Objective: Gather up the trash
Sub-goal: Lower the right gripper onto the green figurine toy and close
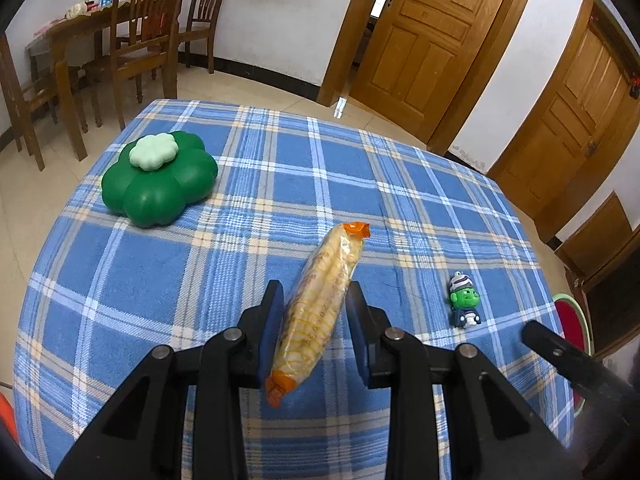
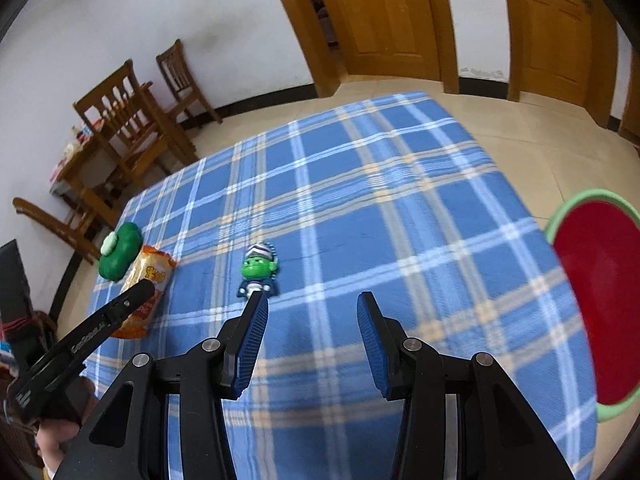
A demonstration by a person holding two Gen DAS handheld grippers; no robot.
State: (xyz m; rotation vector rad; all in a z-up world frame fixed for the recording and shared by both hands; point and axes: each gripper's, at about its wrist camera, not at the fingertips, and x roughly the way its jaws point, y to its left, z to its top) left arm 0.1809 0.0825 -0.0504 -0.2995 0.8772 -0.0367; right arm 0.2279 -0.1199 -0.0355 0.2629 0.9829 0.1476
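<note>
Left jaws: the left gripper (image 1: 314, 294) is closed partway on the snack packet (image 1: 320, 304), its blue pads pressing the packet's two sides.
Snack packet: a long clear wrapper with orange ends and pale biscuits inside, tilted, its far end pointing away past the fingertips; whether its near end touches the cloth I cannot tell.
Right jaws: the right gripper (image 2: 312, 300) stands about half open with nothing between the blue pads, above the bench (image 2: 400, 200).
Toy figure: a small green-faced toy figure (image 2: 258, 270) in a striped cap lies on the cloth just beyond the right gripper's left fingertip, and to the right of the snack packet.
Green box: a clover-shaped green box (image 1: 158, 178) with a pale lid knob sits on the bench well beyond and left of the snack packet.
Basin: a red basin (image 2: 592, 300) with a green rim sits past the bench's right edge, far right of the snack packet.
Bench: covered in blue checked cloth.
</note>
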